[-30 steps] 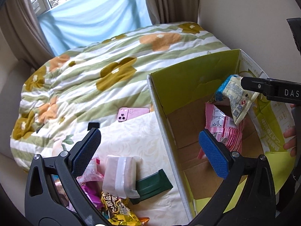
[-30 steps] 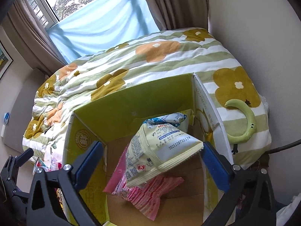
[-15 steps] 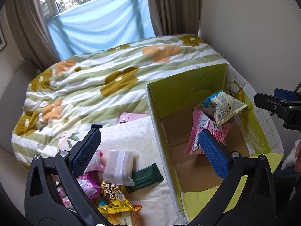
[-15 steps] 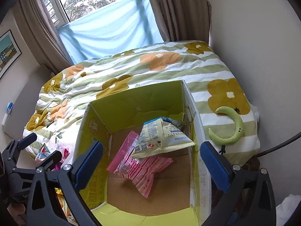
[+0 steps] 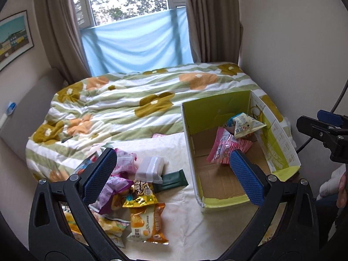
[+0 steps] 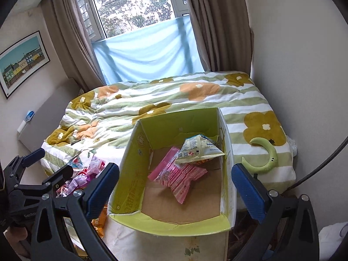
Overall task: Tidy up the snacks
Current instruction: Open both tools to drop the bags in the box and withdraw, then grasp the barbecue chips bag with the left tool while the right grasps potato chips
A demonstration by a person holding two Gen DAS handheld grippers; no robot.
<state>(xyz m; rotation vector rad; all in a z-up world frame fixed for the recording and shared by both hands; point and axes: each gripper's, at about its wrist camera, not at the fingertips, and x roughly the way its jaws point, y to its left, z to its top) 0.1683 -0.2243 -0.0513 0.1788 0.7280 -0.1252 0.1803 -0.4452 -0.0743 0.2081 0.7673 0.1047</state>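
Note:
A cardboard box (image 5: 217, 108) with a green inside stands open on the bed. A pale yellow snack bag (image 5: 245, 126) leans on a pink snack bag (image 5: 226, 150) in its far right corner; both also show in the right wrist view, pale bag (image 6: 200, 150) over pink bag (image 6: 176, 174). Left of the box lies a pile of snacks (image 5: 134, 191), with a dark green bar (image 5: 174, 180), a white packet (image 5: 151, 167) and an orange packet (image 5: 150, 224). My left gripper (image 5: 172, 163) hangs open and empty above the pile's right edge. My right gripper (image 6: 175, 174) is open and empty over the box (image 6: 174, 126).
A flowered quilt (image 5: 130, 100) covers the bed, with a pink phone (image 5: 157, 135) behind the white cloth under the snacks. A green crescent-shaped object (image 6: 265, 158) lies right of the box. A wall runs close along the right side, and a black cable (image 6: 322, 169) hangs there.
The right gripper let go of the pale yellow bag, which now rests in the box on the pink bag. Both grippers pulled back and up, away from the box.

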